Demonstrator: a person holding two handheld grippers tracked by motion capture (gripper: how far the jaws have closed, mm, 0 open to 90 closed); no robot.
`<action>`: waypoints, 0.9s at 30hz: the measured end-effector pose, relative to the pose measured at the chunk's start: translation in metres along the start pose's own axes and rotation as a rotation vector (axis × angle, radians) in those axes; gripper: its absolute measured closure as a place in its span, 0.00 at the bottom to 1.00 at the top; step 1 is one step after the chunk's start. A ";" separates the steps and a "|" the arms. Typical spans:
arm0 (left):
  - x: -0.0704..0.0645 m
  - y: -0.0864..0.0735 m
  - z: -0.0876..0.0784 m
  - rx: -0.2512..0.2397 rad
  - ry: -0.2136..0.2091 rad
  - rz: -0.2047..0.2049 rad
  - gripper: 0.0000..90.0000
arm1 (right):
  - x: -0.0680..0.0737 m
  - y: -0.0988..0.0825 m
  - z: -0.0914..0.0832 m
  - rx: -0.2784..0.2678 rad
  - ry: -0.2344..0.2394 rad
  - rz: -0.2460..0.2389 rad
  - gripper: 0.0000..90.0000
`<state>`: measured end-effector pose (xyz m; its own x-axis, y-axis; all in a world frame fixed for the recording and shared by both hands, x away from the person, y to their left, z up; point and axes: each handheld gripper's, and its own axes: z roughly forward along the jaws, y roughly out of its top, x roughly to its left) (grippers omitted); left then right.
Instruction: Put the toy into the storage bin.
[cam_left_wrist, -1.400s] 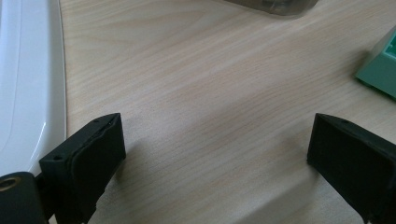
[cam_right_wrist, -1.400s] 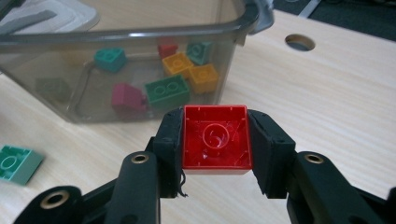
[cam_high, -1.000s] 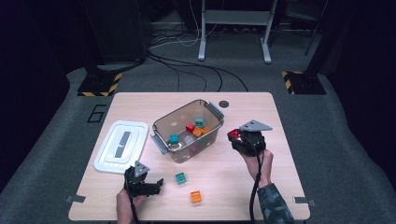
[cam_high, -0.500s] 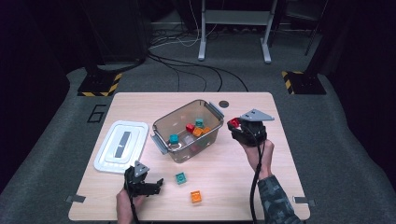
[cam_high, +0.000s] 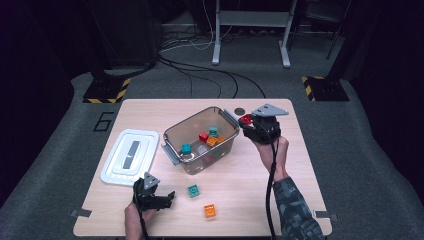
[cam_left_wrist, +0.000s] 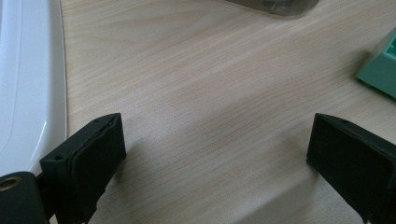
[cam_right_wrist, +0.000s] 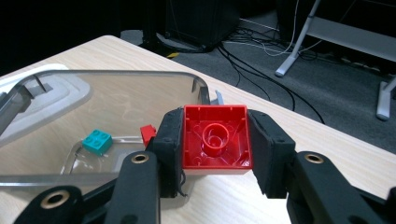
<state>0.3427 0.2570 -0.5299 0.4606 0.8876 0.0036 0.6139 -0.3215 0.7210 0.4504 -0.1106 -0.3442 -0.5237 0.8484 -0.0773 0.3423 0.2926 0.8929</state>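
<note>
The right gripper (cam_high: 246, 121) has its jaws clamped on a red block (cam_high: 245, 119), held in the air just beside the right end of the clear bin (cam_high: 176, 136). In the right gripper view the red block (cam_right_wrist: 215, 138) sits squarely between the 2 black pads, its hollow underside with 1 round tube facing the camera, and the bin's rim (cam_right_wrist: 140, 74) lies just past it.

The clear bin stands near the middle of the tabletop (cam_high: 310, 165), set at a slant. Inside it lie several small blocks: a teal block (cam_high: 186, 148) toward its near-left end, and a red one (cam_high: 203, 136), another teal one (cam_high: 213, 131) and an orange one (cam_high: 212, 141) clustered toward its right half.

The white lid (cam_high: 129, 156) lies flat on the tabletop just left of the bin, a grey strip along its middle. In front of the bin, a loose teal block (cam_high: 194, 190) and a loose orange block (cam_high: 210, 211) lie apart from each other on the wood.

The left gripper (cam_high: 167, 196) rests low in front of the bin's left end, close to the lid's near corner, its jaws wide apart with bare wood between them. In the left gripper view the lid (cam_left_wrist: 23, 88) shows at the left edge and the teal block (cam_left_wrist: 380, 70) at the right edge.

A small dark disc (cam_high: 239, 111) lies on the tabletop just behind the bin's right end.
</note>
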 end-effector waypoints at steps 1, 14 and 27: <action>0.000 0.000 0.000 -0.003 -0.001 -0.003 0.04 | 0.000 0.002 0.002 -0.002 0.003 0.000 0.65; -0.001 0.000 0.000 -0.008 0.006 0.000 0.04 | 0.002 0.014 0.029 0.025 0.016 -0.025 0.65; 0.000 0.000 0.000 0.000 0.000 0.004 0.04 | 0.013 0.022 0.056 0.058 0.048 -0.050 0.65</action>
<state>0.3424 0.2568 -0.5299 0.4635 0.8861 0.0065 0.6121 -0.3255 0.7207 0.4953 -0.0687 -0.3507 -0.5778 0.8103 -0.0980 0.3590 0.3601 0.8611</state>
